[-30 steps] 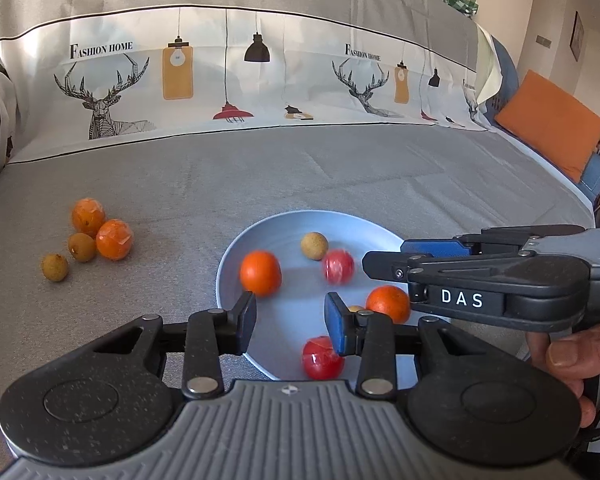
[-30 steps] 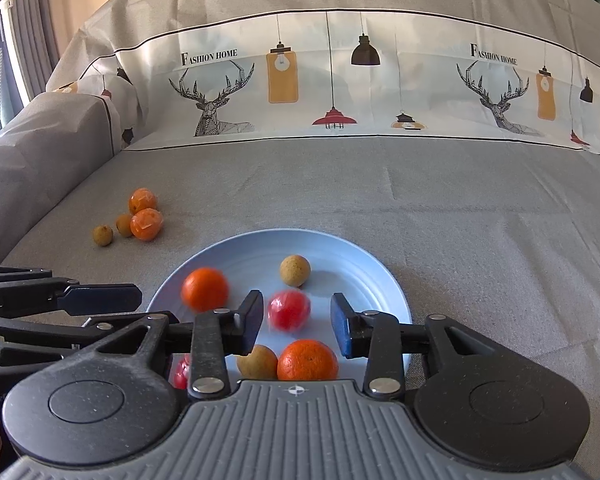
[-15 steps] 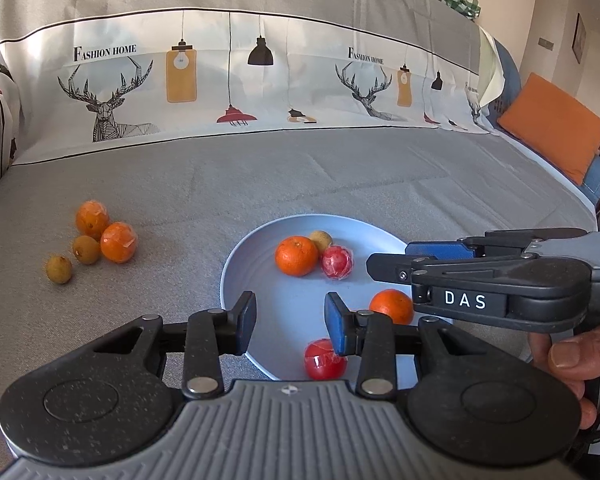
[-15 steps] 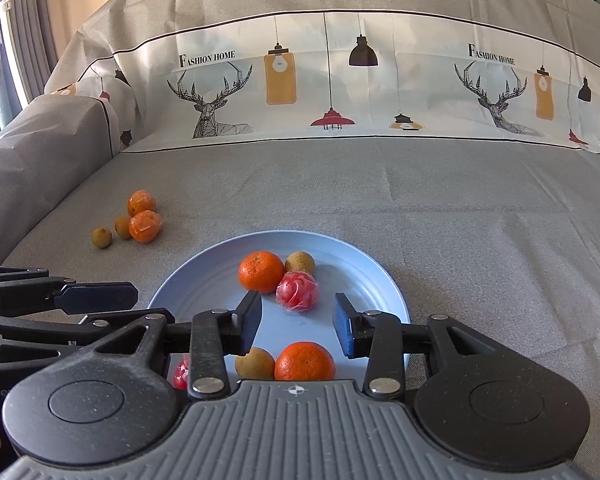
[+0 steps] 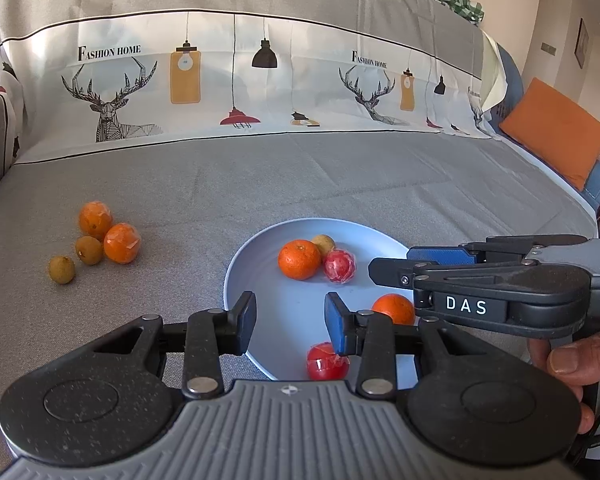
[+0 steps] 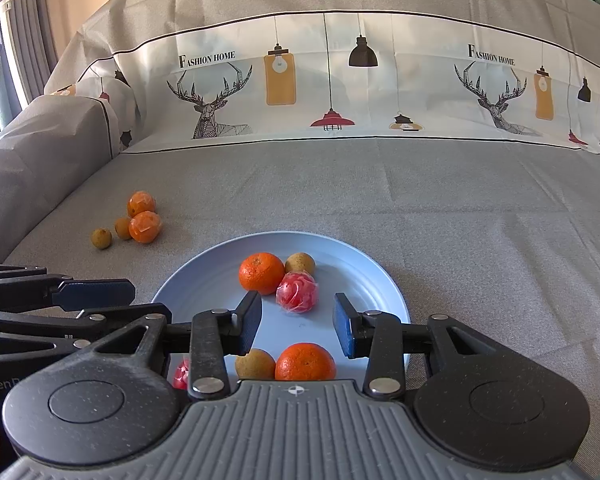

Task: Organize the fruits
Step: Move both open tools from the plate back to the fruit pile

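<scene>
A light blue plate [image 5: 260,256] [image 6: 356,264] lies on the grey sofa seat. On it are an orange [image 5: 299,259] [image 6: 261,273], a wrapped red fruit [image 5: 340,266] [image 6: 297,292] and a brown longan [image 5: 323,243] [image 6: 300,263] touching each other, plus a second orange [image 5: 393,309] [image 6: 305,361], a red fruit [image 5: 327,361] and a longan [image 6: 255,364] near the front rim. My left gripper [image 5: 290,320] is open and empty over the plate's left rim. My right gripper [image 6: 298,322] is open and empty over the plate.
Two wrapped oranges [image 5: 122,243] [image 6: 145,226] and two longans [image 5: 62,269] [image 6: 101,238] lie loose on the seat left of the plate. The printed sofa back [image 5: 260,80] stands behind. An orange cushion [image 5: 556,136] is at the far right.
The orange and the red fruit rolled across the plate and came to rest against the longan. Both grippers stayed open and barely moved.
</scene>
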`<state>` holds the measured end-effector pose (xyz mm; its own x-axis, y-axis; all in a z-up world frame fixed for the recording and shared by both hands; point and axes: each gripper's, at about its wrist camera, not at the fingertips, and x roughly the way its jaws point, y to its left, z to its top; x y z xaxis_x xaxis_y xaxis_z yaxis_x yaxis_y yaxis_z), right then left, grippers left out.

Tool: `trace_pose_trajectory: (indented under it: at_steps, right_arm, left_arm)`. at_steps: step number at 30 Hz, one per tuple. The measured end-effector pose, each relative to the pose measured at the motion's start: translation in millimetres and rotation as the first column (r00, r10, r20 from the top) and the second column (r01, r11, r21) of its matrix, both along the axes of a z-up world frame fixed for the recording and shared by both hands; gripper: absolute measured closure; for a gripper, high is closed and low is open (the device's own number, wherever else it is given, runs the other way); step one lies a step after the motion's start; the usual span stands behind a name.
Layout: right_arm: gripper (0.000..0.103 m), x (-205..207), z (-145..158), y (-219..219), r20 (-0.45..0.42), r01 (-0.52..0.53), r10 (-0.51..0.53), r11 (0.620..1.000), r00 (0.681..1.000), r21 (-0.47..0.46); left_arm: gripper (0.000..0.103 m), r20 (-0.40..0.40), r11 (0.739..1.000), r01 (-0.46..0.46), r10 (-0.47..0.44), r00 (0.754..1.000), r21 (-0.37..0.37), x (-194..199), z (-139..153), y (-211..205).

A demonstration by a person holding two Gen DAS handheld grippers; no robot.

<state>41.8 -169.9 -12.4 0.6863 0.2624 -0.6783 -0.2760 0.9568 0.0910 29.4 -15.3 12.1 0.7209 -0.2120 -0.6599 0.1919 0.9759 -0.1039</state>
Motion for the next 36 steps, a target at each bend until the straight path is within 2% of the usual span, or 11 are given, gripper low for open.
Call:
trace_pose_trajectory:
  at_steps: [13, 16, 21, 25, 28, 30, 31, 33, 36]
  right_arm:
    - [0.062, -1.2, 5.8, -0.8, 0.025, 0.018, -0.018, 1.0, 1.0, 0.013]
    - [0.063, -1.1, 8.7, -1.6, 0.039, 0.026, -0.027, 0.999, 0.999, 0.023]
    - [0.079, 0.4, 17.2, 0.8, 0.068, 0.042, -0.046, 0.997, 0.997, 0.06]
    - [0.081, 2.9, 24.3, 10.0, 0.076, 0.032, -0.041, 0.994, 0.996, 0.105]
    - [0.081, 4.3, 29.4, 22.4, 0.078, 0.009, -0.02, 0.991, 0.997, 0.134]
    - [0.081, 4.4, 32.2, 31.6, 0.082, -0.013, 0.001, 0.989, 0.997, 0.145]
    - [0.081, 4.4, 33.1, 36.2, 0.082, -0.024, 0.012, 0.989, 0.997, 0.149]
    - [0.081, 5.8, 34.2, 46.4, 0.082, -0.051, 0.039, 0.987, 0.996, 0.153]
    - [0.081, 10.3, 33.4, 62.9, 0.086, -0.097, 0.086, 0.985, 0.993, 0.144]
  left_arm:
    - [0.063, 0.016, 1.0, -0.028, 0.028, 0.999, -0.009, -1.6, 5.5, 6.1]
    - [0.079, 0.032, 0.999, -0.05, 0.05, 0.998, -0.015, -1.5, 9.7, 10.8]
    - [0.081, 0.065, 0.993, -0.105, 0.109, 0.992, -0.052, 0.3, 24.7, 28.4]
    - [0.081, 0.099, 0.992, -0.128, 0.126, 0.987, 0.016, 19.7, 39.7, 48.6]
    - [0.081, 0.127, 0.982, -0.181, 0.173, 0.977, 0.054, 34.0, 40.8, 74.7]
    - [0.081, 0.113, 0.967, -0.25, 0.243, 0.963, 0.056, 37.1, 27.6, 96.6]
    - [0.081, 0.038, 0.95, -0.313, 0.313, 0.949, 0.003, 43.5, 21.9, 112.7]
    - [0.081, -0.009, 0.905, -0.406, 0.408, 0.913, -0.127, 45.5, 18.7, 141.8]
    - [0.081, -0.117, 0.827, -0.508, 0.495, 0.861, -0.24, 49.1, 6.9, 170.8]
